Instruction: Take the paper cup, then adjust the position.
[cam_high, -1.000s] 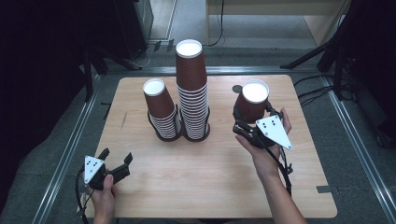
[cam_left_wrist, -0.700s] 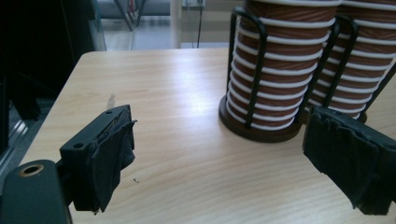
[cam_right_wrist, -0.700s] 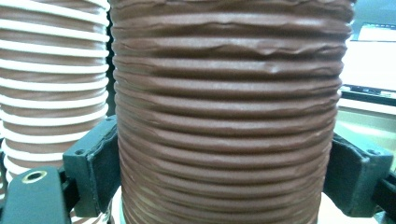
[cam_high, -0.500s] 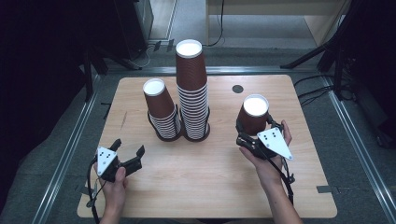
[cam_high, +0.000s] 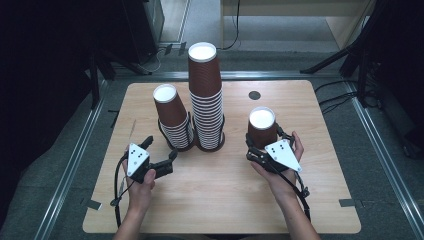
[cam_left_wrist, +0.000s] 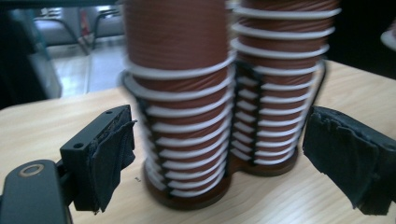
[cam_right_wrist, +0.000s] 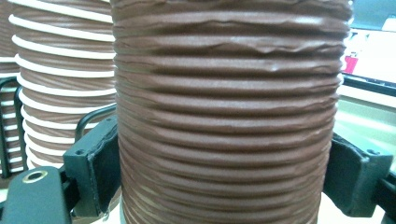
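Cup (cam_high: 262, 127) upright, clamped by right hand-held gripper (cam_high: 265, 149)

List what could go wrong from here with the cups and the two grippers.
1. The right gripper clamps a single brown paper cup; its ribbed wall already shows creases, so more squeeze may crush it.
2. The left gripper, jaws open, points at the shorter cup stack, which leans; a nudge could tip it.
3. That stack stands tight against the taller cup stack, so one falling may topple the other.
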